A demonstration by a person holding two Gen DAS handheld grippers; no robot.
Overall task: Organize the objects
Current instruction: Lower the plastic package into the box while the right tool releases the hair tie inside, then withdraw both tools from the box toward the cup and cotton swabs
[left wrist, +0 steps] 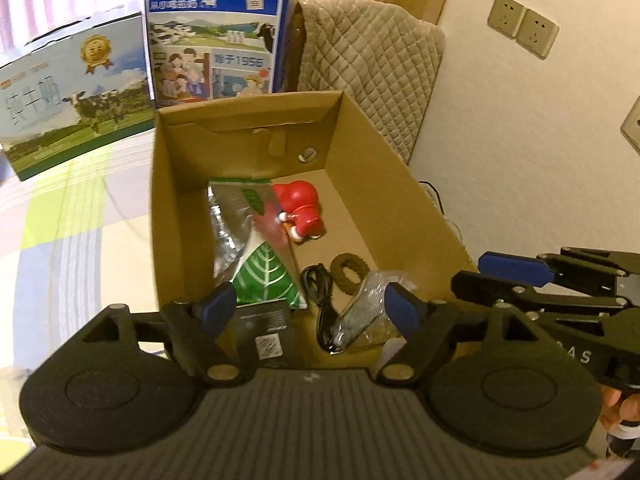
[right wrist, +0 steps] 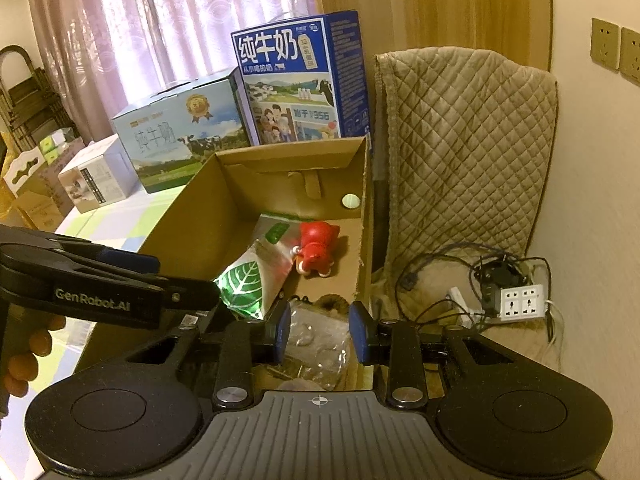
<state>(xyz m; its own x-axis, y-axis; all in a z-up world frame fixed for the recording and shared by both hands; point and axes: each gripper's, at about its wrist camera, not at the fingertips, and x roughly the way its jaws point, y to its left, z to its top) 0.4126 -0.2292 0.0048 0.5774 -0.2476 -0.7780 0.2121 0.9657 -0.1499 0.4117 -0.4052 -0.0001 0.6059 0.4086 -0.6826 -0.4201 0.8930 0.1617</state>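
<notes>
An open cardboard box (left wrist: 180, 200) holds a green leaf-print pouch (left wrist: 264, 276), a red toy figure (left wrist: 302, 208), a coiled black cable (left wrist: 320, 292), a brown ring (left wrist: 350, 272), a clear plastic bag (left wrist: 368, 304) and a small black box with a QR label (left wrist: 266, 332). My left gripper (left wrist: 311, 307) hovers open over the box's near end, above the cable and black box. My right gripper (right wrist: 320, 332) is open just above the clear plastic bag (right wrist: 316, 340), at the box's near right corner. The pouch (right wrist: 244, 284) and toy (right wrist: 318, 248) lie farther in.
Behind the box stand a blue milk carton (right wrist: 296, 80) and a pale green milk carton (right wrist: 180, 132). A quilted beige cover (right wrist: 464, 152) hangs to the right, with a power strip (right wrist: 522, 302) and tangled cords below it. A checked sheet (left wrist: 80, 220) lies left of the box.
</notes>
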